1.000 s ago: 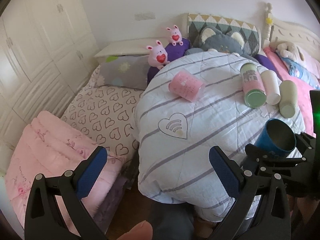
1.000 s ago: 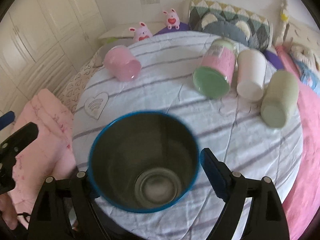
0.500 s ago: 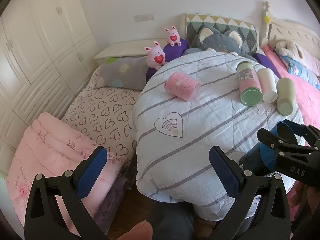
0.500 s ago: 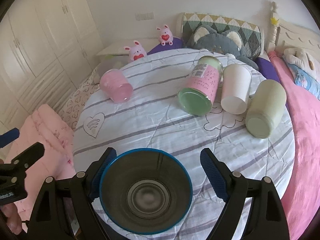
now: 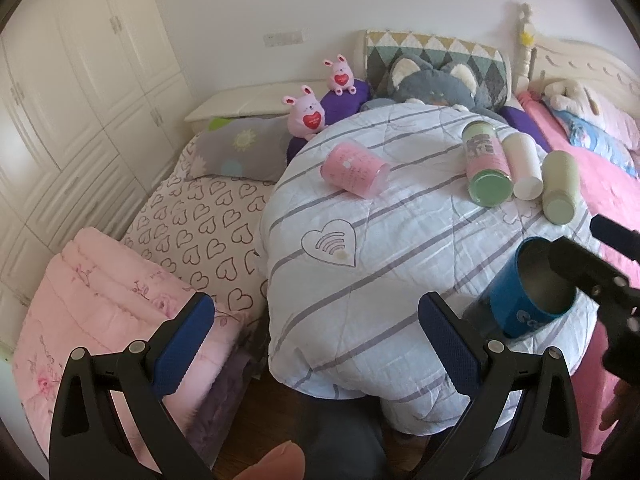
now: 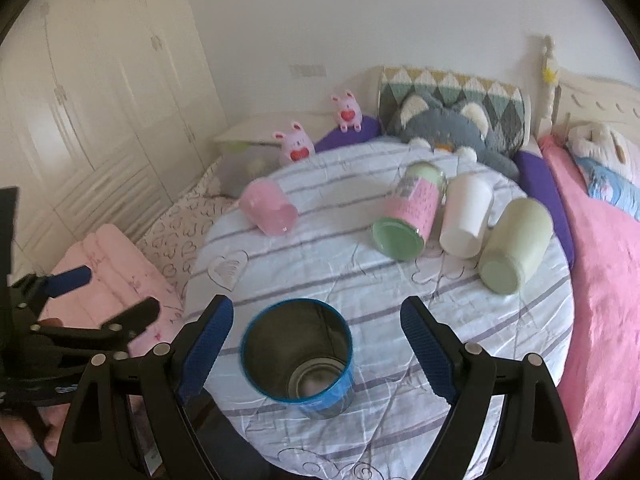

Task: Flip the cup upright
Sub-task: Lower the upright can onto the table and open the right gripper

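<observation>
Both pairs of my fingers are spread and grip nothing: my right gripper (image 6: 316,344) flanks the blue cup (image 6: 298,354) without touching it, and my left gripper (image 5: 316,336) hangs beyond the striped quilt's (image 5: 400,248) near edge. That cup stands upright, mouth up, near the quilt's front edge. Farther back lie a pink cup (image 6: 269,211), a green-lidded jar (image 6: 408,216), a white cup (image 6: 466,220) and a pale green cup (image 6: 514,246), all on their sides.

Soft, even daylight fills both views; fisheye bending and dark vignetting ring the edges, the right-wrist view slightly blurred.
</observation>
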Motion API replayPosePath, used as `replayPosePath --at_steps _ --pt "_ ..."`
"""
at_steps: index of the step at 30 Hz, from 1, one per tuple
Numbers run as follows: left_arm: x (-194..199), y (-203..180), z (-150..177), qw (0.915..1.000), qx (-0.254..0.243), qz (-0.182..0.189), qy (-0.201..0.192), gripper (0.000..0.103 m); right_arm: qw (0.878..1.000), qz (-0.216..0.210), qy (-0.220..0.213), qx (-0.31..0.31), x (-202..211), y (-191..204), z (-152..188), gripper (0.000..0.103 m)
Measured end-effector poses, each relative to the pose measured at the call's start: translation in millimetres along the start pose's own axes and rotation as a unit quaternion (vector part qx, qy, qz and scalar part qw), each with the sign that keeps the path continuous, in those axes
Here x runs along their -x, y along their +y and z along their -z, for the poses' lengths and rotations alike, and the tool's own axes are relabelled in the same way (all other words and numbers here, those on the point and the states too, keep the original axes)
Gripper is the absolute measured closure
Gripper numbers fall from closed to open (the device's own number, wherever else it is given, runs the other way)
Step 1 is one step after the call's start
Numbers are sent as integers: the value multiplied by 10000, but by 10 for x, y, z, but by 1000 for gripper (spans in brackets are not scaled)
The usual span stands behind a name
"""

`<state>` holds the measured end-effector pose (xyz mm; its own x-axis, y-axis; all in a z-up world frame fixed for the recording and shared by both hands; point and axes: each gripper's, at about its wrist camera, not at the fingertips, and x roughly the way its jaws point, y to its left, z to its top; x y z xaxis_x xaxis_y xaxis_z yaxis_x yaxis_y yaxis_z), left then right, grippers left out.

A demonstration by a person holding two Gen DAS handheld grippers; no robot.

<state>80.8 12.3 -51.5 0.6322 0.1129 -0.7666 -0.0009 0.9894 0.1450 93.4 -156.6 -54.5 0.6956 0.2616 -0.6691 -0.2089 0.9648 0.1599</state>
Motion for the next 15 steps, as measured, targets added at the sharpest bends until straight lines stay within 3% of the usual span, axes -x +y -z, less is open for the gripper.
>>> replayPosePath --at_steps 15 --pt "431 -225 334 9974 -276 549 -369 0 9985 189 -459 -220 631 -68 260 16"
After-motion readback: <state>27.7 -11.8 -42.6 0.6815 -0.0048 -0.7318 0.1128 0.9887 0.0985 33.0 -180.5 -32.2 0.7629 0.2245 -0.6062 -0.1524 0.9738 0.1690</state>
